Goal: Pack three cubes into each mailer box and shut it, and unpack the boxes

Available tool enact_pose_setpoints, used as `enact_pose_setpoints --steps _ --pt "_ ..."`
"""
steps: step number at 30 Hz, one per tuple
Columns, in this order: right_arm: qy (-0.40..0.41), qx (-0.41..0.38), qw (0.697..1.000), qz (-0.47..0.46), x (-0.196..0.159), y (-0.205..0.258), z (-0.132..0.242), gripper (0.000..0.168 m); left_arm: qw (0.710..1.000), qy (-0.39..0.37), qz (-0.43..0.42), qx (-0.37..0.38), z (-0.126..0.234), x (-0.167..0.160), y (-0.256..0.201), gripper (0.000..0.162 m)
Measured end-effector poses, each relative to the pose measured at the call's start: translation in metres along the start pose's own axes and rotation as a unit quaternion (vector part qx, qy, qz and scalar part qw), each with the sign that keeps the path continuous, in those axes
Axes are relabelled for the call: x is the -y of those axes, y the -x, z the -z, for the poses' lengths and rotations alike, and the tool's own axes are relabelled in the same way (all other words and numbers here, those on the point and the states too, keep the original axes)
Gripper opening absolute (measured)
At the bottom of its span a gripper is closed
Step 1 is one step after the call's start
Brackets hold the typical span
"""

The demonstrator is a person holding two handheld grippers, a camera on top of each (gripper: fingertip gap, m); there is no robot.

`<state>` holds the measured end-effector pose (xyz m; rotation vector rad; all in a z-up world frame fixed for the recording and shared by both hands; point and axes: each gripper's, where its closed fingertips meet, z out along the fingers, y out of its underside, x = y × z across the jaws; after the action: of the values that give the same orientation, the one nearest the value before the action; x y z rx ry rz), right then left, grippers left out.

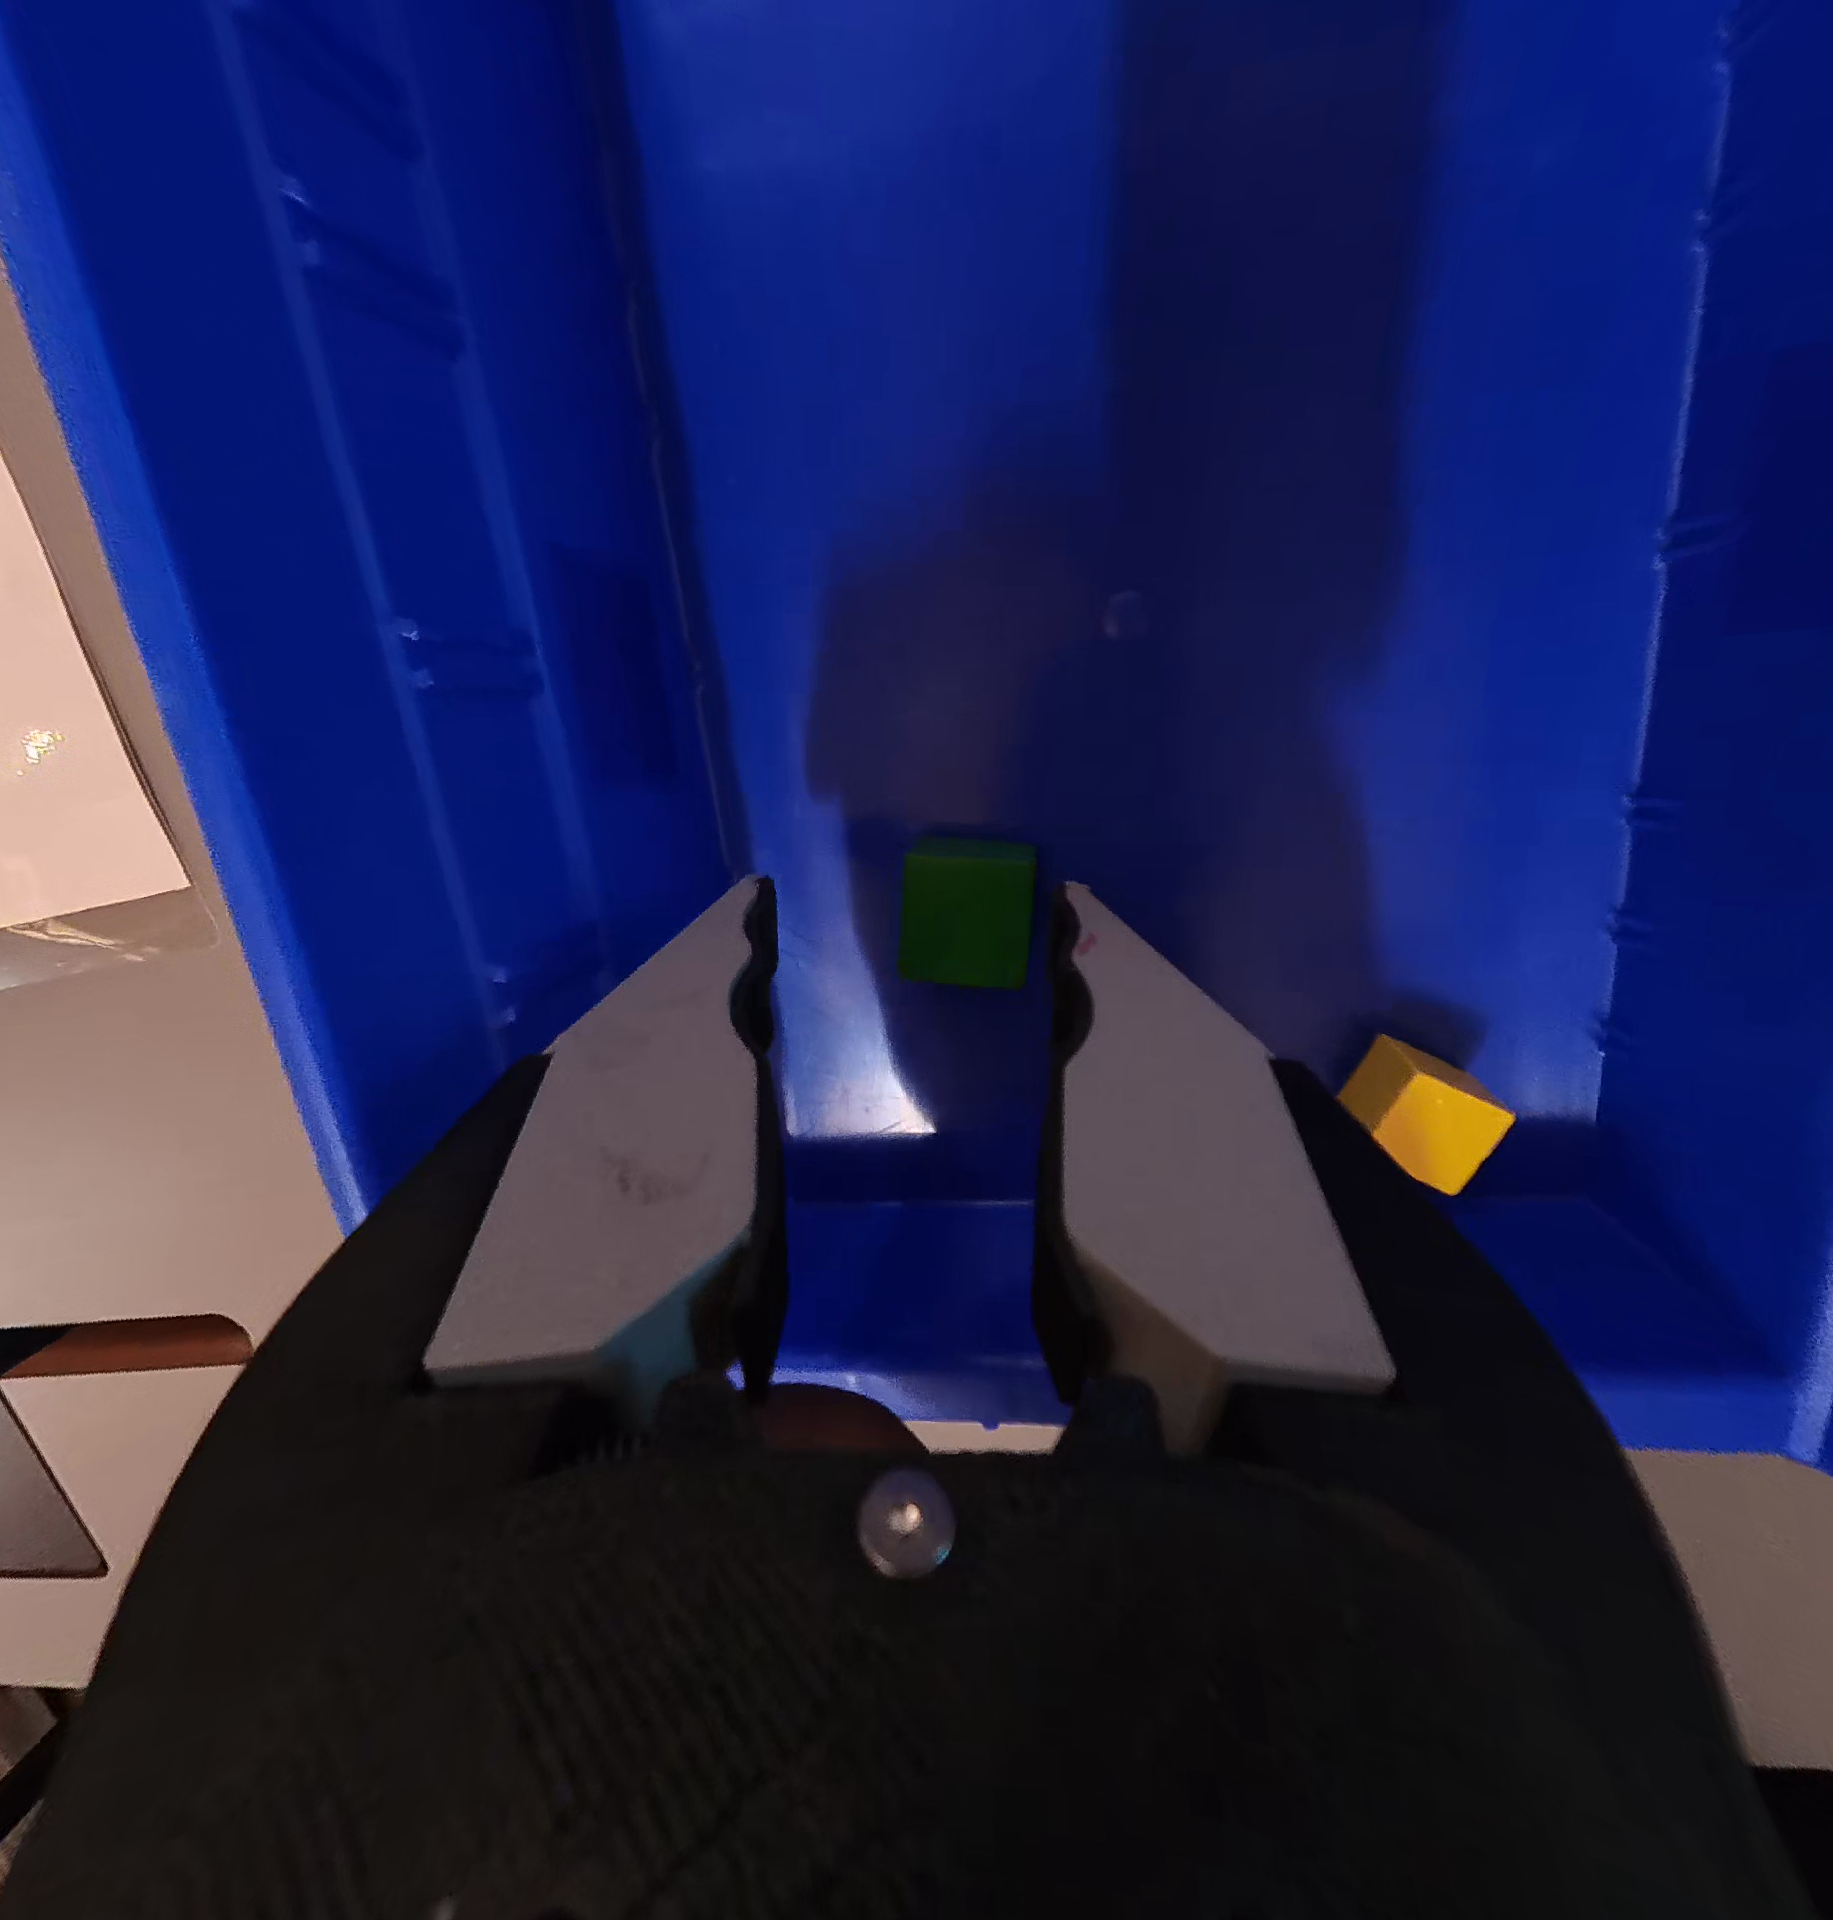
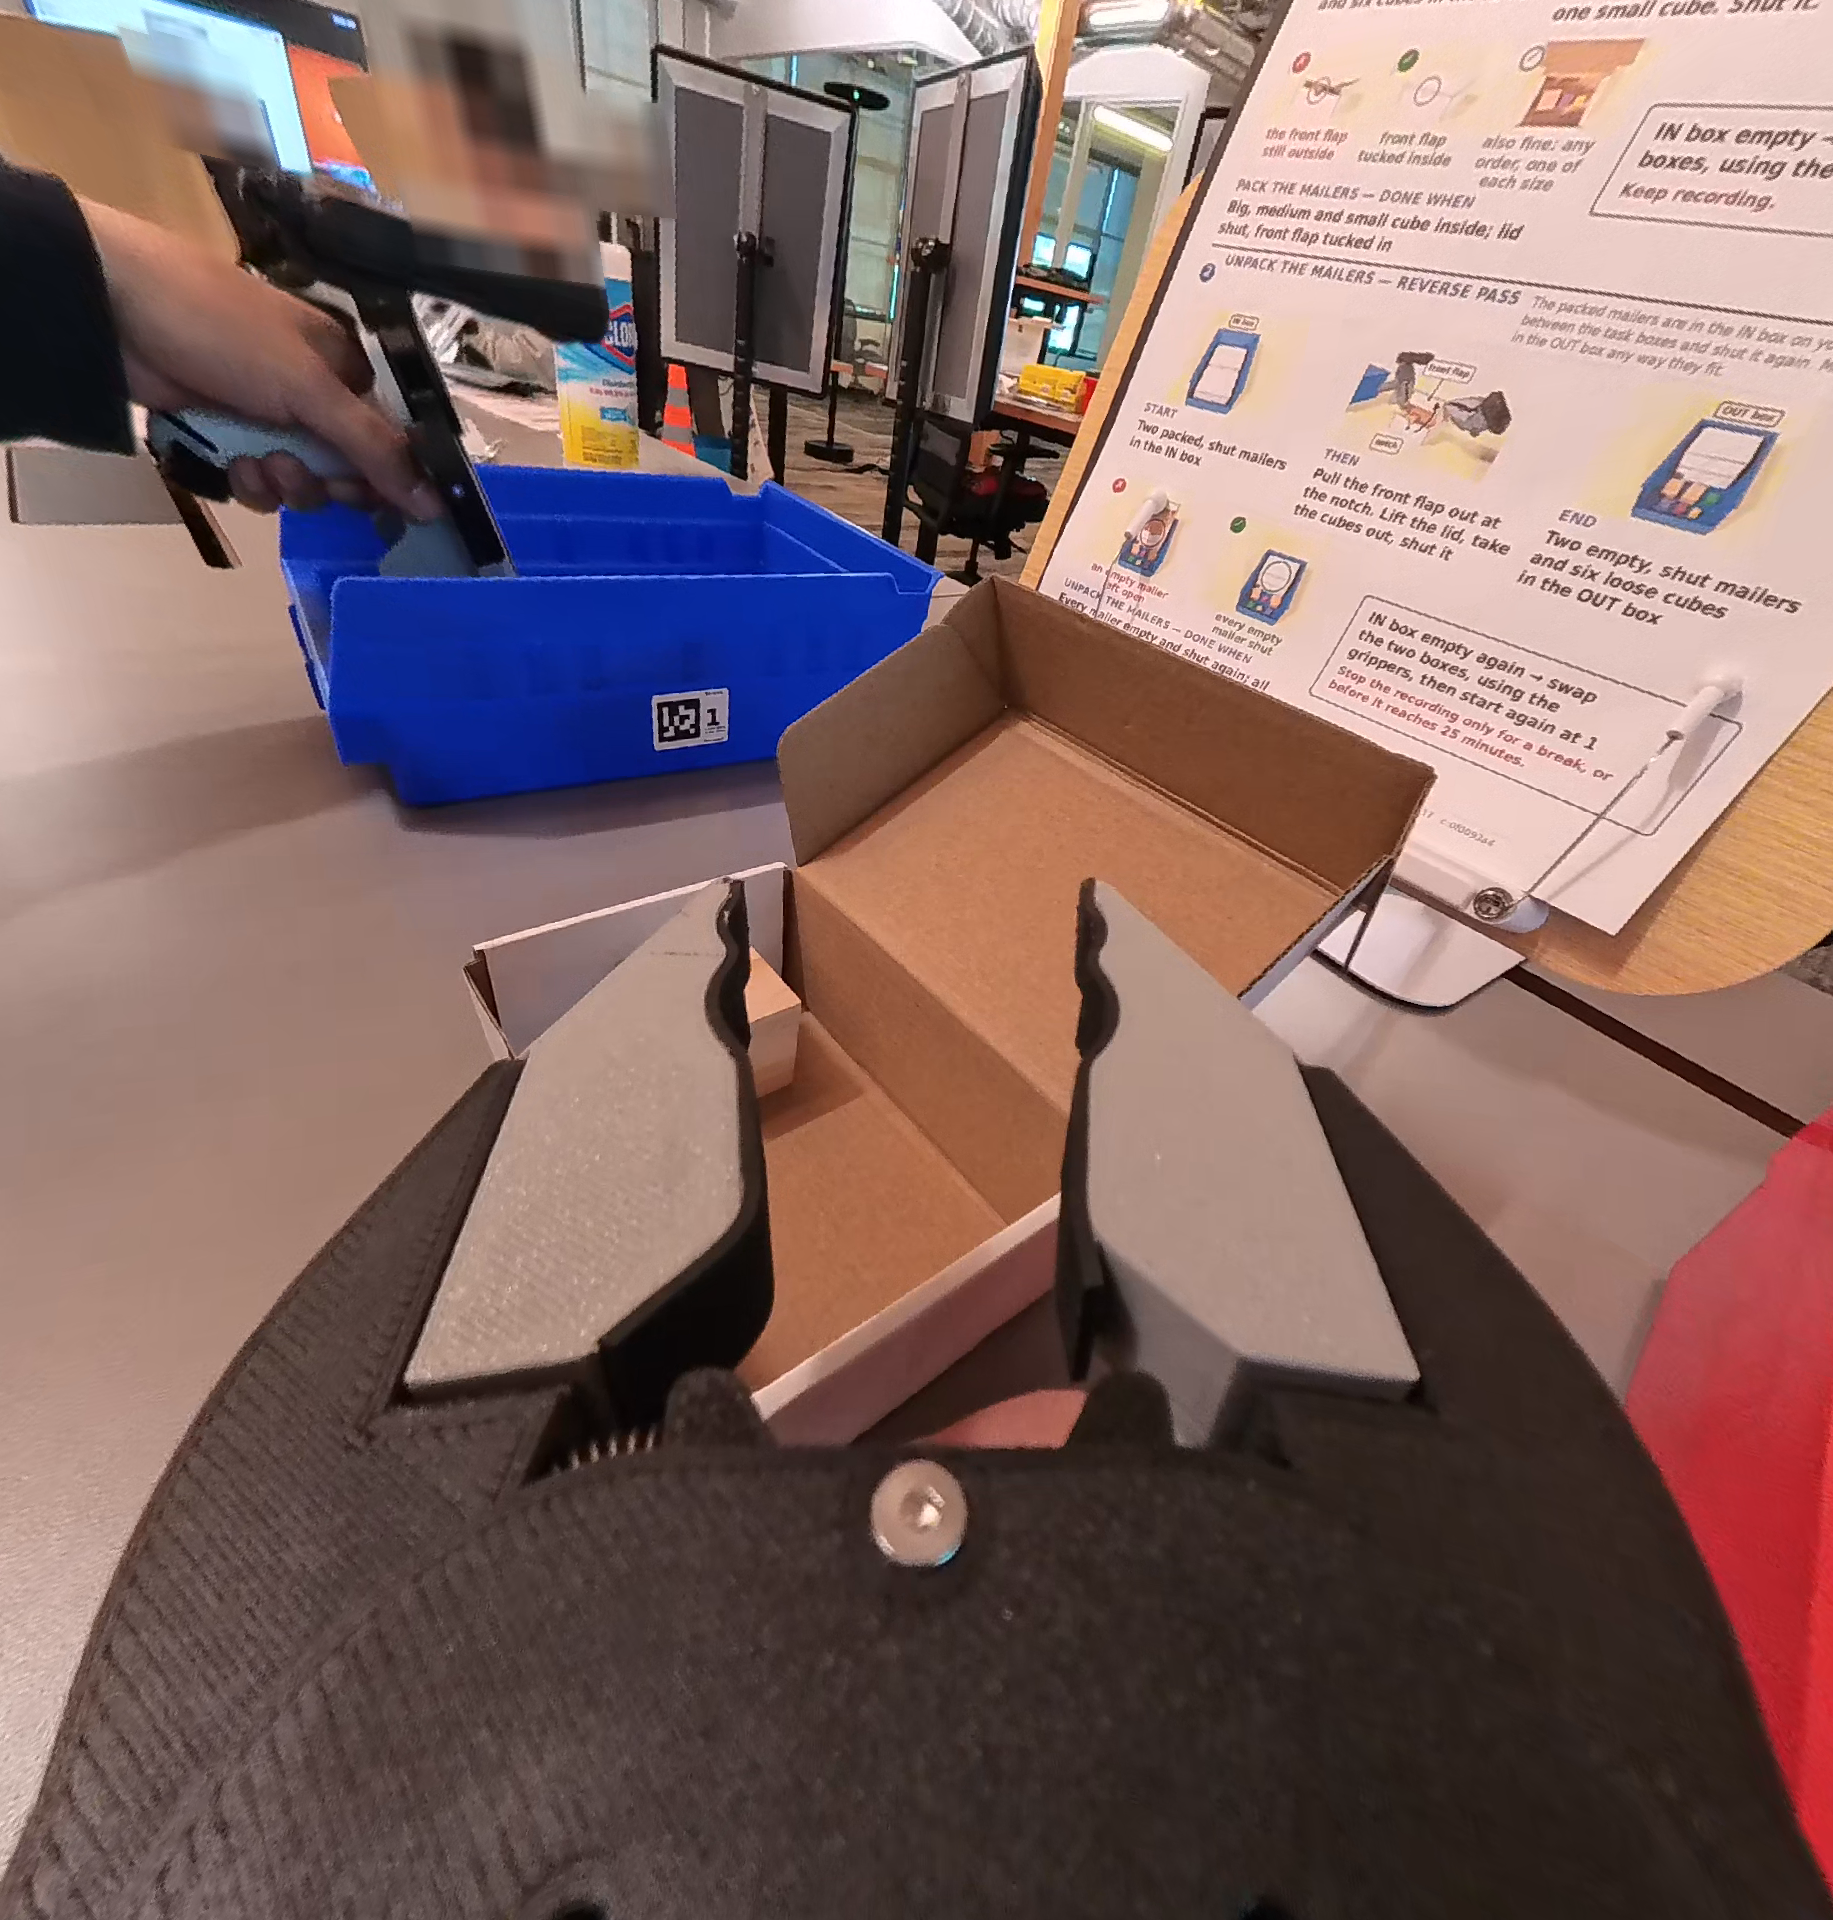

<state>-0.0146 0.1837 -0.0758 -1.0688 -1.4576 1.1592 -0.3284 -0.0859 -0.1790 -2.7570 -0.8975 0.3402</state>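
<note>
Left wrist view: the left gripper (image 1: 917, 904) reaches down into a blue bin (image 1: 1255, 416), its jaws parted and holding nothing. 1 green cube (image 1: 966, 914) rests on the bin floor just beyond the fingertips, in line with the gap between them and nearer the right finger; whether it touches that finger cannot be told. 1 yellow cube (image 1: 1426, 1112) lies tilted in the bin's near right corner, apart from the green cube.

Right wrist view: the right gripper (image 2: 907, 899) hangs over an open mailer box (image 2: 1047, 883) of brown cardboard with white outer faces, jaws spread and empty. The lid stands raised at the far side, its side flaps (image 2: 870, 707) upright. 1 pale wooden cube (image 2: 772, 1023) sits inside the box against its left wall, partly hidden behind the left finger. The mailer box stands on a grey worktop (image 2: 216, 1039), toward its right edge, just in front of an instruction board (image 2: 1514, 416) that leans back on a stand. The blue bin, bearing a square marker tag (image 2: 690, 718), stands at the worktop's far left, well apart from the mailer box; a person's hand (image 2: 257, 384) holds the left gripper, which dips into it. A red object (image 2: 1785, 1403) occupies the right edge of this view.
</note>
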Motion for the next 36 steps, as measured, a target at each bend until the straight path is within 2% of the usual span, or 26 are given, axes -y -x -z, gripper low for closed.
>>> enact_pose_setpoints --steps 6,10,18,23,26,32,36 --pt "0.000 0.001 1.000 -0.001 0.000 0.000 0.000 0.061 0.999 0.030 -0.008 -0.017 -0.012 -0.013 -0.007 0.050" --pt "-0.001 0.000 1.000 0.001 0.001 0.001 0.000 0.061 0.999 0.027 -0.014 -0.039 -0.017 -0.014 -0.015 0.027" --pt "-0.004 0.001 1.000 -0.001 0.002 0.000 0.001 0.061 0.996 0.021 -0.076 -0.027 -0.013 -0.015 -0.019 0.027" --pt "-0.005 0.003 1.000 -0.001 0.003 0.001 0.002 0.061 0.994 -0.045 -0.104 0.004 0.002 0.000 -0.017 0.026" --pt "-0.004 0.005 1.000 -0.001 0.002 0.002 0.001 0.061 0.986 -0.111 -0.124 0.025 0.020 0.016 -0.018 0.026" --pt "0.005 0.011 1.000 -0.004 -0.002 0.004 -0.001 0.061 0.953 -0.265 -0.133 0.062 0.070 0.049 -0.032 0.026" --pt "-0.003 0.019 0.999 -0.027 0.001 0.002 0.000 0.061 0.912 -0.371 -0.151 0.091 0.117 0.065 -0.056 0.026"
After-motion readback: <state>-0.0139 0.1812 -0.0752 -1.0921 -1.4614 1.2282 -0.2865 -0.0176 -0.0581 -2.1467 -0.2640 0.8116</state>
